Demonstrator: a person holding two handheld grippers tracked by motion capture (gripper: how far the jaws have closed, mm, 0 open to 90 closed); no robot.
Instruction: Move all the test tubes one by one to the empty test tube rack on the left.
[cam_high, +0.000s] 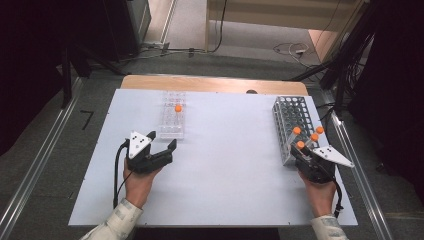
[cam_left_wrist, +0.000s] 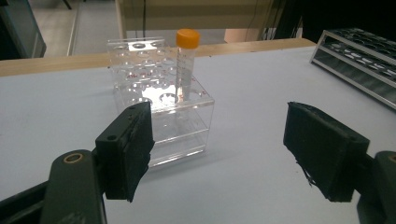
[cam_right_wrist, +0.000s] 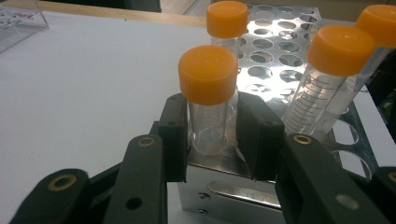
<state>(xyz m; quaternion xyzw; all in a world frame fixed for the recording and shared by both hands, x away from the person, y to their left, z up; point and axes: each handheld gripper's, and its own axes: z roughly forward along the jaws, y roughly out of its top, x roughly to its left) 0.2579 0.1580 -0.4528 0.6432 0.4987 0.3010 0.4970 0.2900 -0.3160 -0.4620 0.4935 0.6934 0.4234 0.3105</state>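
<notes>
Right gripper (cam_right_wrist: 212, 140) jaws grasping a capped tube (cam_right_wrist: 209, 100) at the metal rack's (cam_high: 290, 117) near edge; left gripper (cam_high: 162, 145) released over bare worktop (cam_high: 230, 165).

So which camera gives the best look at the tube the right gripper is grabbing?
The right gripper view: the nearest orange-capped tube stands close up in the metal rack, between the right gripper's pads. The high view shows it small at the rack's near end, its body hidden by the gripper. The left gripper view catches part of the rack.
</notes>
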